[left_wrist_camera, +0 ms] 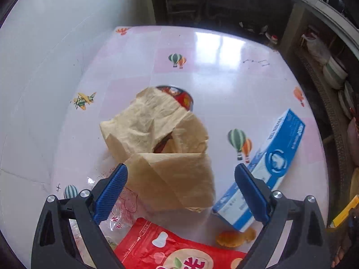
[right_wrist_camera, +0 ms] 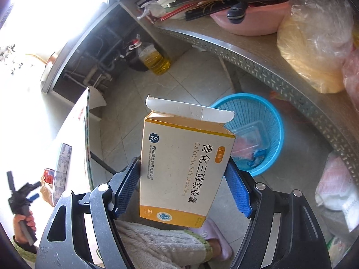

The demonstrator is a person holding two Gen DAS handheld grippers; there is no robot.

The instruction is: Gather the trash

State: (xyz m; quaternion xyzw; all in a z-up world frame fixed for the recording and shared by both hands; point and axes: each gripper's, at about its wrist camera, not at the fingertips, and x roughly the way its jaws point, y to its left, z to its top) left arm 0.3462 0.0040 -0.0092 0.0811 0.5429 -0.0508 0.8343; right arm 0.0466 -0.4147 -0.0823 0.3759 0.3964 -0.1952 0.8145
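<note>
Right gripper (right_wrist_camera: 182,187) pinching medicine box (right_wrist_camera: 184,170) by long sides, long axis along fingers, open flap forward. Blue basket (right_wrist_camera: 272,121) on floor ahead, slightly right, just beyond box; release appears next. Left gripper (left_wrist_camera: 180,188) spread wide, empty, over crumpled napkin (left_wrist_camera: 161,143) on counter (left_wrist_camera: 219,71); blue carton (left_wrist_camera: 267,168) lies right.

A yellow-and-white medicine box (right_wrist_camera: 184,174) is standing upright with its top flap torn open, near a blue basket (right_wrist_camera: 267,121) on the floor. On the table (left_wrist_camera: 213,85), a crumpled tan tissue (left_wrist_camera: 161,143) is draping over a red can (left_wrist_camera: 184,97); a blue carton (left_wrist_camera: 267,163) is lying to its right, a red packet (left_wrist_camera: 170,246) nearer.
</note>
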